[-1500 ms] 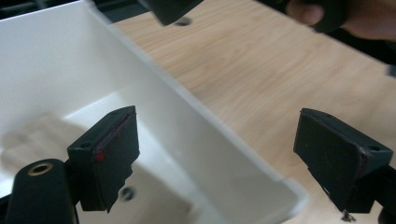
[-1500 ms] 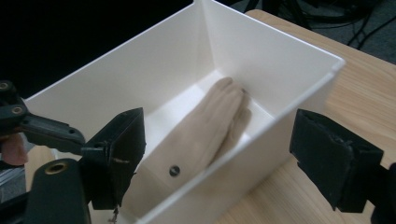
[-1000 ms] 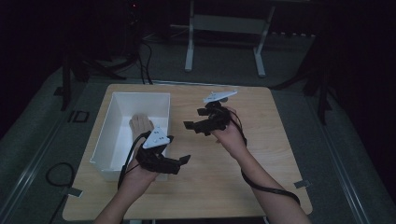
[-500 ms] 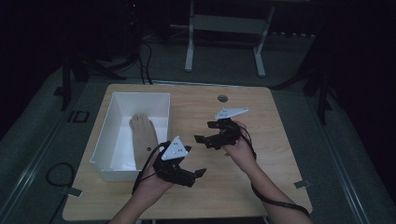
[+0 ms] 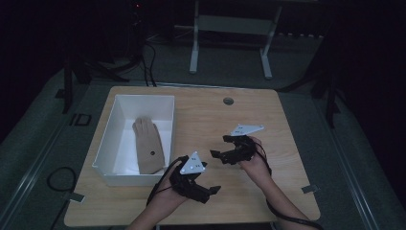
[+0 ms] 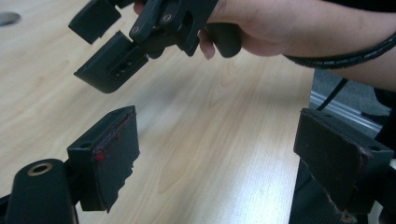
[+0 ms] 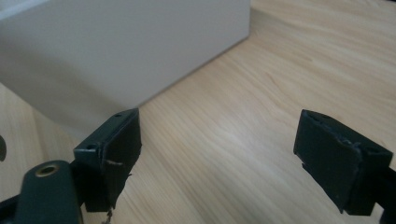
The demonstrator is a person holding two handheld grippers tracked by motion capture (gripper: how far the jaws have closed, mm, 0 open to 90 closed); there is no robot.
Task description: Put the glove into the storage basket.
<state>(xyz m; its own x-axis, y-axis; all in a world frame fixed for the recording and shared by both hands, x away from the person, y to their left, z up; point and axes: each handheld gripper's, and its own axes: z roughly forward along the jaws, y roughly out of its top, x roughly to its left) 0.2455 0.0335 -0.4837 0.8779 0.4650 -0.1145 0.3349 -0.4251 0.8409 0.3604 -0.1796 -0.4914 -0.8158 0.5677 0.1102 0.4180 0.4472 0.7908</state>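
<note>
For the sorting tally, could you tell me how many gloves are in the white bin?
1: a tan glove lies flat in the white bin, fingers toward the far end; nothing seems hidden beneath it.

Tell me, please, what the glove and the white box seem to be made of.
Glove: probably knitted fabric, tan and matt; it lies limp and flat. White box: likely plastic, possibly coated board; its walls are smooth, thin and evenly white.

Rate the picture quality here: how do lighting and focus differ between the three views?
High view: dim, room black beyond the table, yet the glove in the white bin stays readable. Left gripper view: bright, sheen on the wood, the near left tongs soft. Right gripper view: evenly lit, the bin wall and right tongs blurred.
</note>
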